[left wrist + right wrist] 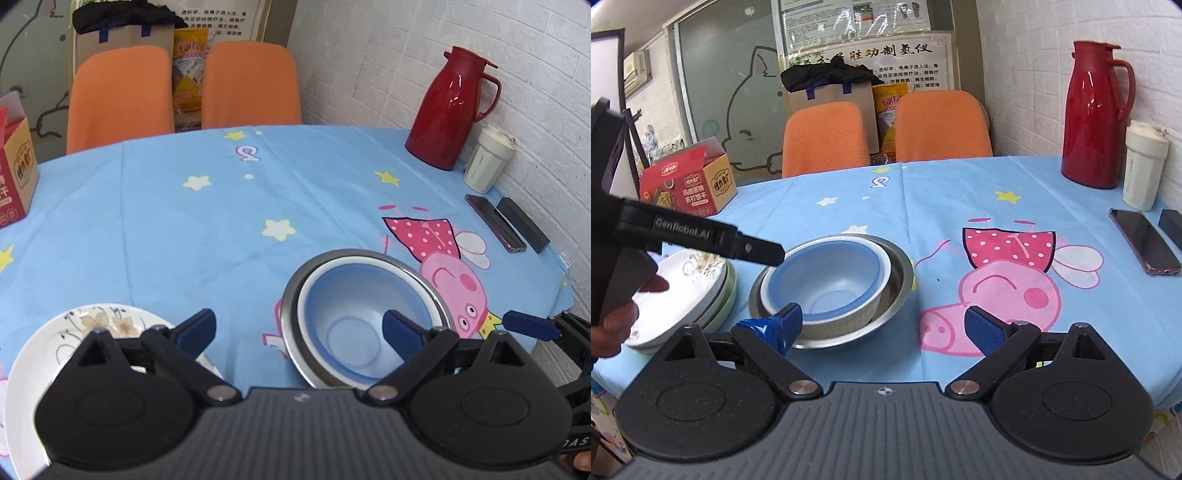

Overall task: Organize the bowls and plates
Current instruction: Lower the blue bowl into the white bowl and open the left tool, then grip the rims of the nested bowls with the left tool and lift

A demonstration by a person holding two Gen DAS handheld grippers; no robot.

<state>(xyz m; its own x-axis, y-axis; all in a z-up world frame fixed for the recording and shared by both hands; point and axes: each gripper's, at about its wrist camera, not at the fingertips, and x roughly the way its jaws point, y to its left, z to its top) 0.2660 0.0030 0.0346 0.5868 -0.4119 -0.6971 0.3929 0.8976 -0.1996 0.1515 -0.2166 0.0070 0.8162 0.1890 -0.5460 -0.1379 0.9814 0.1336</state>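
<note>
A blue bowl (351,306) sits nested in a white bowl, which sits in a steel bowl (290,317), on the blue tablecloth; the nest also shows in the right wrist view (827,273). A stack of white flowered plates (44,362) lies to its left and shows in the right wrist view (701,295). My left gripper (299,330) is open and empty, hovering above the bowls and plates. My right gripper (882,326) is open and empty, just in front of the steel bowl (894,291).
A red thermos (448,107), a white cup (487,158), a phone (495,229) and a black case (522,223) stand along the right wall. A red carton (687,181) is at the far left. Two orange chairs (184,88) stand behind the table.
</note>
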